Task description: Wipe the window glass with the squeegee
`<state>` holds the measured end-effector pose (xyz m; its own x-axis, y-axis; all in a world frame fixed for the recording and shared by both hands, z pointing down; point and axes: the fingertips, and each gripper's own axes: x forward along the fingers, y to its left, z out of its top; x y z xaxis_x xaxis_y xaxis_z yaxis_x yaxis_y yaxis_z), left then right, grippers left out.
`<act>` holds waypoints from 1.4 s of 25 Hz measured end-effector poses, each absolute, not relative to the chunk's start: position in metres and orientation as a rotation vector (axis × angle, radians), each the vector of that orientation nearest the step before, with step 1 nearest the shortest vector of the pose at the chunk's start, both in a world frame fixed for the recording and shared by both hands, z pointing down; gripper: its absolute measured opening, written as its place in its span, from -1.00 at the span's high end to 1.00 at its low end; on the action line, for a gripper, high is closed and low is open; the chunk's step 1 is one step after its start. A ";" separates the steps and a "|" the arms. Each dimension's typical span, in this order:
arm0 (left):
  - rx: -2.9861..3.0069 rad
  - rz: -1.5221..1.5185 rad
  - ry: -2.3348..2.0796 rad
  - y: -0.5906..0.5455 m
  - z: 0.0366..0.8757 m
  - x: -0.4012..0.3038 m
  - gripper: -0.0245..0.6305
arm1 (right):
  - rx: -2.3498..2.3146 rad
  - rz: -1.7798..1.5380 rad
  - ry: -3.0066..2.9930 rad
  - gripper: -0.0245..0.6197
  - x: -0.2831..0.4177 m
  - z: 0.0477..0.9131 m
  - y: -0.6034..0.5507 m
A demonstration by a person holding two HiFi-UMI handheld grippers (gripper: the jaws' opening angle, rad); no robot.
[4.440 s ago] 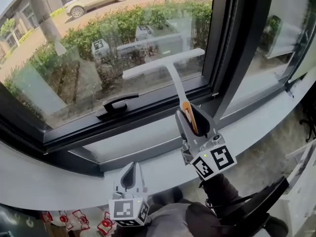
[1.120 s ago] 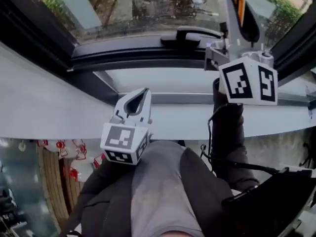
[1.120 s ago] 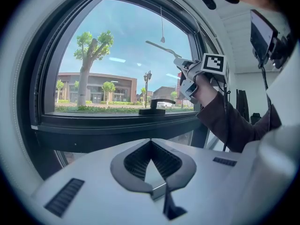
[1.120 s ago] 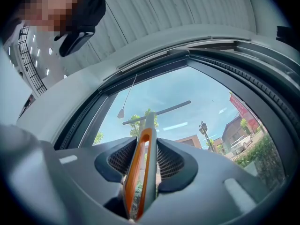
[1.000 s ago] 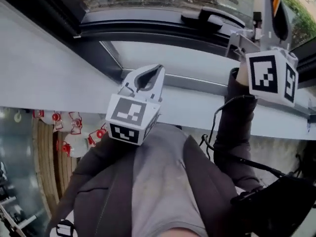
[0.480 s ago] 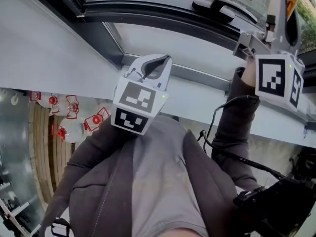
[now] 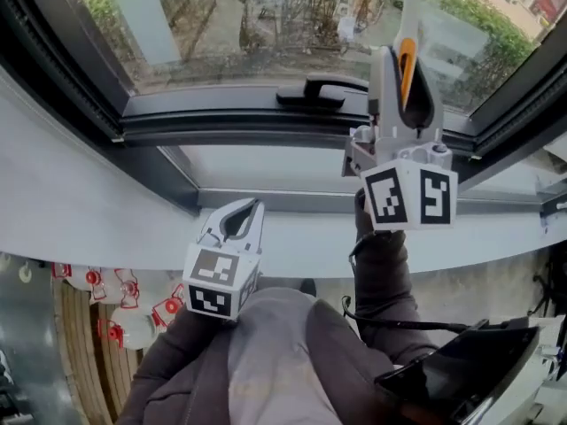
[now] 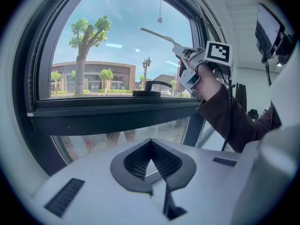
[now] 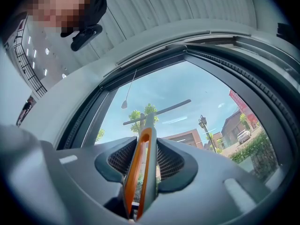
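Running across the top of the head view, a dark, smooth window frame (image 7: pixel 266 129) is seen above a broad, pale, matt sill (image 7: pixel 89 211). A black lever handle (image 7: pixel 321 90) is fixed on the frame's lower rail, and green shrubs (image 7: pixel 469 7) are visible through the window glass (image 7: pixel 204 34). The right gripper (image 7: pixel 404 58) is held up in front of the glass, its grey jaws clamped on the orange-and-grey handle of the squeegee (image 7: pixel 410 3), whose pale shaft is cut off by the picture's top edge. A white cube (image 7: pixel 407 197) printed with black square markers is seen below the jaws, and a dark sleeve (image 7: pixel 376 273) below that. The left gripper (image 7: pixel 253 204) is held low near the sill's edge, well apart from the glass, its jaws set together at the tips with nothing between them. Small red-and-white items (image 7: pixel 124 304), too small to be identified, are seen below the sill at lower left. In the left gripper view, the ribbed black pads (image 8: pixel 136 161) are shown meeting at a point around an empty, leaf-shaped gap. Beyond them a tree (image 8: pixel 84 32), a low brown building (image 8: pixel 93 76) and blue sky (image 8: pixel 131 22) are framed by the window, and the squeegee is held high before the pane at the right. In the right gripper view, the handle is gripped between ribbed dark pads and the long, thin blade is seen crosswise before the glass, under a ribbed white ceiling (image 9: pixel 164 8); contact with the pane cannot be confirmed.
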<state>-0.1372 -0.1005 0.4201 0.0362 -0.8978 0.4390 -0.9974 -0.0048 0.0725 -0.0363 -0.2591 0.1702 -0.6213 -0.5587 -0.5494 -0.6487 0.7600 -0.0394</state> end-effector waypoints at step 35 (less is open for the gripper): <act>1.987 0.370 -1.857 -0.085 0.420 -0.110 0.93 | -0.951 0.102 2.489 0.53 -0.031 0.220 -0.250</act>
<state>-0.1100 -0.0848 0.4196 0.0849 -0.8893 0.4494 -0.9937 -0.0421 0.1043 -0.0309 -0.2499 0.2204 -0.6489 -0.6115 -0.4527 -0.6465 0.7569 -0.0958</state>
